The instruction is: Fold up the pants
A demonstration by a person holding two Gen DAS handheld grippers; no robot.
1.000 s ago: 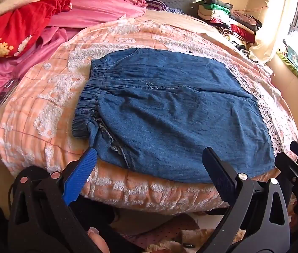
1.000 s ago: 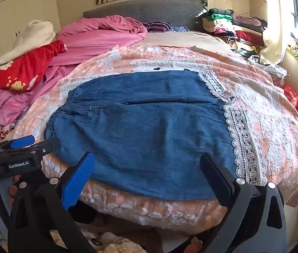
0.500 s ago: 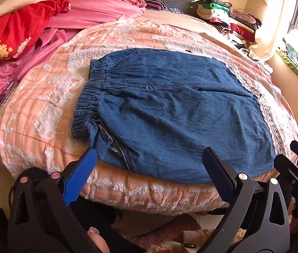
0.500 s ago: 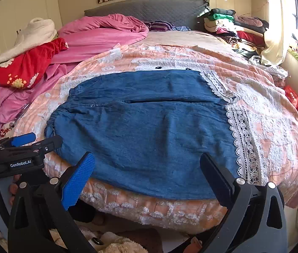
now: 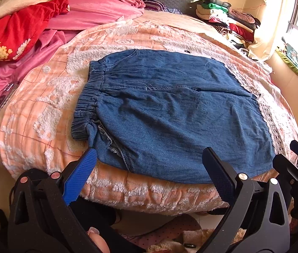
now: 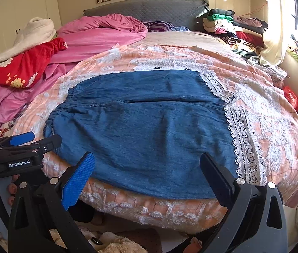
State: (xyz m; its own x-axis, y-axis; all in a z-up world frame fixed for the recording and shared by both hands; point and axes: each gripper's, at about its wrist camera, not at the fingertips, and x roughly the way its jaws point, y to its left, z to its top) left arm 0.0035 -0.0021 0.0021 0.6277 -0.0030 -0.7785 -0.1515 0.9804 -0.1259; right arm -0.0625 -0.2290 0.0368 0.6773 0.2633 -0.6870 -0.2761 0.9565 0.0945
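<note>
Denim pants (image 5: 170, 113) flat on the bed's quilt (image 5: 43, 105), both grippers, left (image 5: 149, 175) and right (image 6: 146, 177), gaping empty off the near edge: pinch 2 near corners evenly, fold away.

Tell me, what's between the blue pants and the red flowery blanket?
In the left wrist view, only the peach quilt with white fluffy patches and some pink bedding lie between the blue pants and the red flowery blanket.
</note>
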